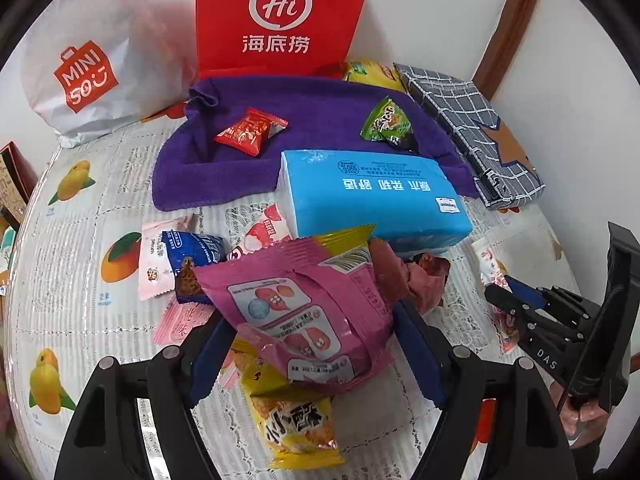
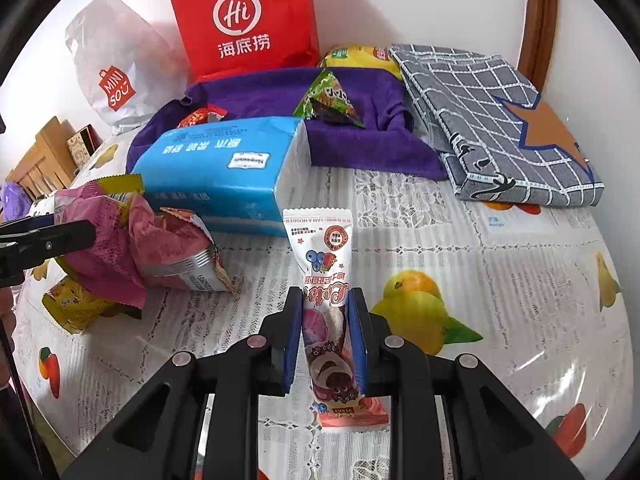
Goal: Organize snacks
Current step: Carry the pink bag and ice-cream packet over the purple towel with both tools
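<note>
A crumpled pink snack bag (image 1: pixel 304 312) lies on a pile of small packets, between the fingers of my left gripper (image 1: pixel 312 312). Its jaws stand wide and I see no firm pinch on the bag. Under the bag are a yellow packet (image 1: pixel 296 424), a blue one (image 1: pixel 192 248) and pale pink ones (image 1: pixel 156 256). My right gripper (image 2: pixel 325 294) is shut on a long white-and-pink berry snack stick (image 2: pixel 320 248), held just above the tablecloth. The left wrist view shows that gripper (image 1: pixel 532 304) at the right edge. A red snack (image 1: pixel 252 132) and a green snack (image 1: pixel 386 122) rest on a purple towel (image 1: pixel 320 104).
A blue tissue pack (image 1: pixel 372 200) sits in front of the towel. Behind stand a red paper bag (image 1: pixel 280 16) and a white shopping bag (image 1: pixel 88 72) against the wall. A folded grey checked cloth (image 2: pixel 492 120) lies at the right. The fruit-print tablecloth (image 2: pixel 500 280) is bare near the right gripper.
</note>
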Demonstrator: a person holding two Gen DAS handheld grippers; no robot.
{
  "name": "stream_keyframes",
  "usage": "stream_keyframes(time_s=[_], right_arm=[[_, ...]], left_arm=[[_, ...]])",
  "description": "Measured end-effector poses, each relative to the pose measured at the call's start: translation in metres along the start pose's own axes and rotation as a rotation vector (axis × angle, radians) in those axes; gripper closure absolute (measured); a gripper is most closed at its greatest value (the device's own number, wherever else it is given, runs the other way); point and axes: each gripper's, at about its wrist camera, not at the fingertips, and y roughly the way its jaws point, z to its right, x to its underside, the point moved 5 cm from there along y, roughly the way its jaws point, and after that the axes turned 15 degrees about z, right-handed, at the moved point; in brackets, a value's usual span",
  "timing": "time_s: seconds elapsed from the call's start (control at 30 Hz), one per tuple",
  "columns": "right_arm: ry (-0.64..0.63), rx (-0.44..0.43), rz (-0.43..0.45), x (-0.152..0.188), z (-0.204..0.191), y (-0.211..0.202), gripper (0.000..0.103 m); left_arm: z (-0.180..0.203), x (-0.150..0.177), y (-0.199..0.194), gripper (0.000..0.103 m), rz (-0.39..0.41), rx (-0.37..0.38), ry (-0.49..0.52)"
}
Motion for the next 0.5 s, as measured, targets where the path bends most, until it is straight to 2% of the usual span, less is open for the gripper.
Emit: stream_keyframes(time_s=[0.1,0.13,0.2,0.27,0.3,0.4,0.5], right_arm=[[-0.009,0.000,-0.006,0.003,0.001,0.009,0.079],[-0.014,0.004,-0.015,0.005,0.003,0.012,0.077],[-0.023,0.001,-0.029,0.007,0.004,0.013,0.069],[-0.018,-0.003,-0.023,0.008,0.007,0.010,0.049],[-0.005,-0.007,-0.014,0.008,0.008,0.007,0.046],[0.004,-0.004,-0.035,0.014,0.011,0.010,0.047],[-0.026,0.050,-0.020,0.015,0.012,0.012,0.070]], left_arm=[[0.003,0.000,0.003,0.027,-0.003,0.002,0.004],[0.004,0.000,0.003,0.031,-0.005,0.004,0.007],[0.004,0.000,0.005,0.033,-0.008,0.005,0.014],[0.005,0.000,0.004,0.038,-0.004,0.015,0.015],[0.006,-0.001,0.003,0.038,-0.005,0.020,0.012],[0.006,-0.002,0.002,0.040,0.001,0.027,0.004],[0.007,-0.004,-0.002,0.041,0.012,0.033,0.005]])
